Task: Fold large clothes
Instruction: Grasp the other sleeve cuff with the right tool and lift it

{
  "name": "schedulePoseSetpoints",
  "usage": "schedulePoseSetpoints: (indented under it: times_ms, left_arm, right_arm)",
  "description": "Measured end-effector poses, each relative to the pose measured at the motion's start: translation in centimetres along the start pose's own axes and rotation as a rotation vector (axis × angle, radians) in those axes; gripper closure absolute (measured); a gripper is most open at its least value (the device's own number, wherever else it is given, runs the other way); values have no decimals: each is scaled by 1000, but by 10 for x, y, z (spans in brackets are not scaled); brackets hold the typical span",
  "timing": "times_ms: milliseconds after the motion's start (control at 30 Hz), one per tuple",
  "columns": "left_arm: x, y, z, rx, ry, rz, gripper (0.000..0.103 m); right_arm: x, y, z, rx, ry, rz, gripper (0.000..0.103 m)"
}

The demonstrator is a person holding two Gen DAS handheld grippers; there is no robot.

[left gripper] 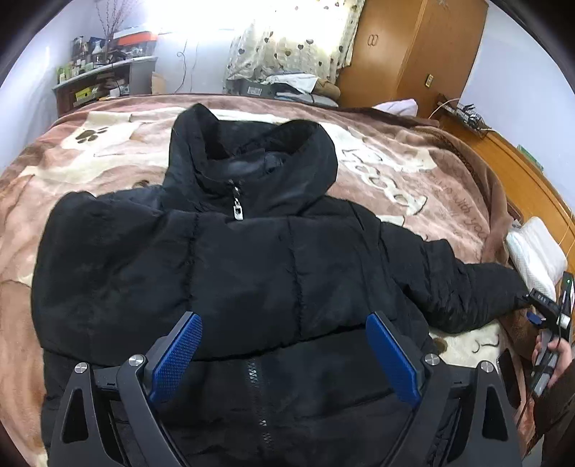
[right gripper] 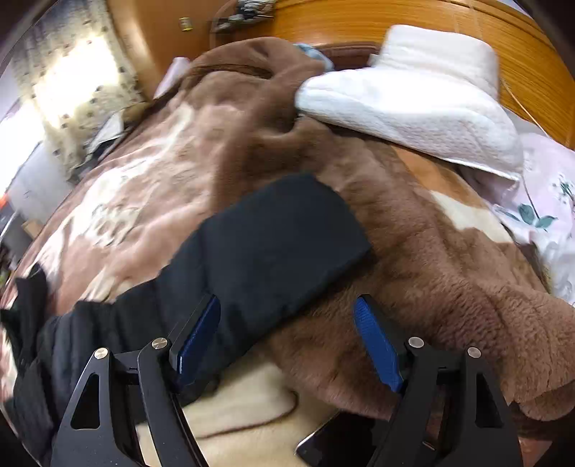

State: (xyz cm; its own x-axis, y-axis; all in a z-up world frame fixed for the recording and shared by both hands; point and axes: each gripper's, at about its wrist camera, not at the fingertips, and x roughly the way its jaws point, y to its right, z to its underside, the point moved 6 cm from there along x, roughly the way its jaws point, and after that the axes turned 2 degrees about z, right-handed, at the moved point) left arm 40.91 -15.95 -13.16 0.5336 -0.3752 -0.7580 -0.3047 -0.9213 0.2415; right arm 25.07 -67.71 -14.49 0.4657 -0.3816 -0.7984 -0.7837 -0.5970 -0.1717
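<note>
A black hooded puffer jacket (left gripper: 230,258) lies face up on the bed, zipped, hood toward the far side, its right sleeve (left gripper: 463,291) stretched out to the right. My left gripper (left gripper: 284,319) is open and empty, hovering over the jacket's lower chest. My right gripper (right gripper: 287,305) is open, low over the sleeve (right gripper: 266,244) near its cuff; the sleeve lies between and past the fingers, not gripped. The right gripper also shows in the left wrist view (left gripper: 539,309) at the sleeve end, held by a hand.
A brown and cream plush blanket (left gripper: 395,169) covers the bed. A white pillow (right gripper: 413,100) lies by the wooden headboard (right gripper: 395,18). A dark phone (right gripper: 337,442) lies on the blanket below the right gripper. A shelf (left gripper: 100,79) and wardrobe (left gripper: 413,50) stand beyond the bed.
</note>
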Motion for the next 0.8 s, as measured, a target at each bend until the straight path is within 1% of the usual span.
schedulePoseSetpoints:
  times_ms: [100, 200, 233, 267, 300, 333, 367, 433, 533, 600, 667, 800]
  left_arm:
    - [8, 4, 4, -2, -13, 15, 10]
    - [15, 4, 6, 4, -23, 3, 10]
    - [17, 5, 7, 3, -28, 1, 10]
    - [18, 5, 8, -1, -31, 4, 10]
    - [19, 5, 9, -3, -34, 8, 10]
    - [20, 5, 9, -4, -35, 6, 10]
    - [20, 4, 9, -6, -34, 1, 10]
    - [17, 2, 9, -13, -28, 4, 10]
    - [12, -1, 8, -28, -22, 13, 10]
    - [8, -3, 8, -35, -18, 14, 10]
    - [3, -5, 8, -43, -11, 16, 10]
    - [-9, -7, 6, -27, 6, 15, 10]
  right_arm:
    - [6, 0, -5, 22, -4, -1, 26]
    - [8, -3, -10, 11, 12, -3, 28]
    - [7, -4, -11, 15, 18, -5, 41]
    - [8, -3, -12, 21, 15, -1, 60]
    - [8, -3, -13, 23, 15, 7, 67]
    - [7, -3, -14, 9, 23, 18, 80]
    - [5, -6, -14, -14, 32, 25, 87]
    - [-3, -15, -16, -75, 71, 22, 93]
    - [-23, -30, -17, -132, 131, -21, 95]
    - [-35, -38, -19, -137, 148, -71, 96]
    - [-48, -47, -21, -147, 163, -99, 96]
    - [-75, -72, -19, -191, 193, -180, 97]
